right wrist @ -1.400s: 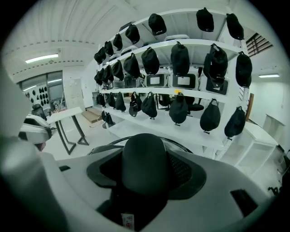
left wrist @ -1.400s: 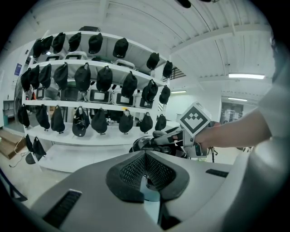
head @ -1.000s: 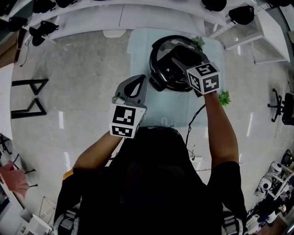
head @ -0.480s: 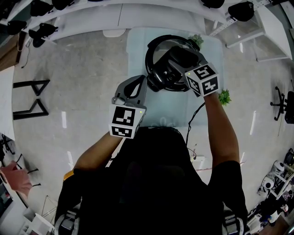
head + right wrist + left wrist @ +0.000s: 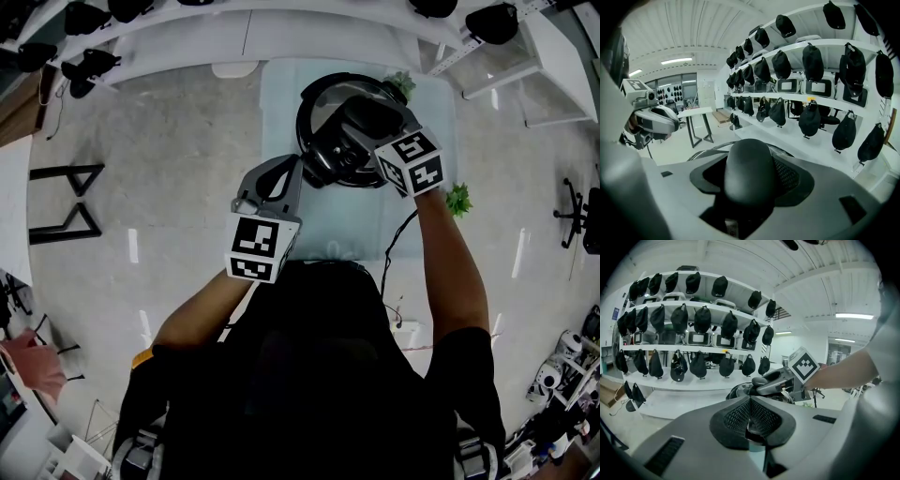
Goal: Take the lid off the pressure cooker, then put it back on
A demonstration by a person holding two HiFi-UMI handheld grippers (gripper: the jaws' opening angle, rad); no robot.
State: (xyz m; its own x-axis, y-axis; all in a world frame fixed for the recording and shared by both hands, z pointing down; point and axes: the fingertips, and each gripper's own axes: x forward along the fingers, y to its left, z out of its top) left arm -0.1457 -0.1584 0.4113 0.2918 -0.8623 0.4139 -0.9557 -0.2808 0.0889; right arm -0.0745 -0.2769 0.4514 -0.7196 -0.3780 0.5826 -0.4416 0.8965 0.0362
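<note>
- One pale table [image 5: 281, 122] is being used as the work surface, and the pressure cooker [image 5: 306, 131] is being stood on it towards its far end.
- Over the cooker's body the round dark lid [image 5: 328, 98] is being held. Whether it is being seated or lifted clear cannot be told, since no gap is being shown in any view.
- By judgement, the task is being caught in mid-course: neither a finished removal nor a finished return is being shown, and the lid is not yet being let go.
- At the table's near left edge the left gripper [image 5: 281, 173] is being held well apart from the cooker, with its jaws being pressed together on nothing.
- On top of the lid the right gripper [image 5: 354, 127] is being clamped, its jaws being closed round the handle.
- Between those jaws the rounded black handle [image 5: 750, 168] is being gripped, so that the space between them is being filled.
</note>
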